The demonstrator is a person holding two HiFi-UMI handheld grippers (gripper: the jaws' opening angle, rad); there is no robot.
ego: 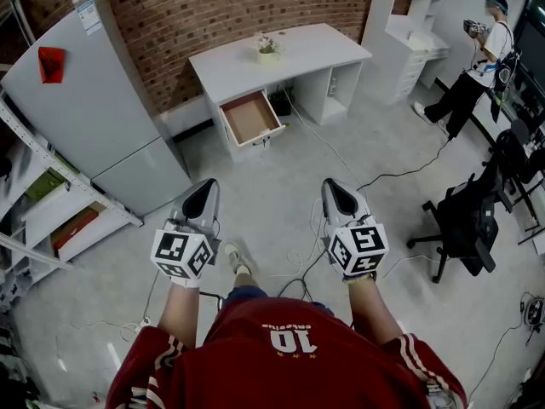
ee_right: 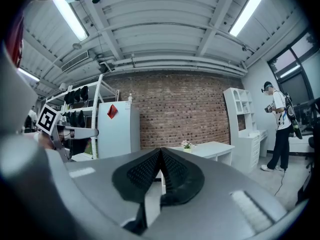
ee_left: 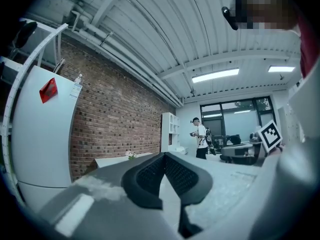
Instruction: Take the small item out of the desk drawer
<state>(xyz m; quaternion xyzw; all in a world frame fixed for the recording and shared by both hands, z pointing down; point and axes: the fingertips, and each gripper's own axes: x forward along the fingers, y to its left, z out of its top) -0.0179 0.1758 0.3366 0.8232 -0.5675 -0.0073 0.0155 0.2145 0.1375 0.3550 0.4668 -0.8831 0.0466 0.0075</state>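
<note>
A white desk point(ego: 281, 54) stands against the brick wall across the room. Its drawer point(ego: 250, 118) is pulled out at the desk's left side, showing a brown bottom; no small item can be made out in it from here. My left gripper point(ego: 207, 186) and right gripper point(ego: 330, 186) are held level in front of me, well short of the desk, pointing toward it. Both are shut with nothing between the pads point(ee_left: 165, 170) point(ee_right: 161, 166). The desk point(ee_right: 207, 147) shows small beyond the right jaws.
A grey-white fridge point(ego: 94, 109) stands left of the desk, with a metal rack point(ego: 43, 203) at the far left. Cables point(ego: 375, 177) trail over the floor. An office chair point(ego: 464, 224) stands at the right. A person point(ego: 473, 66) stands at the far right near white shelves point(ego: 409, 24).
</note>
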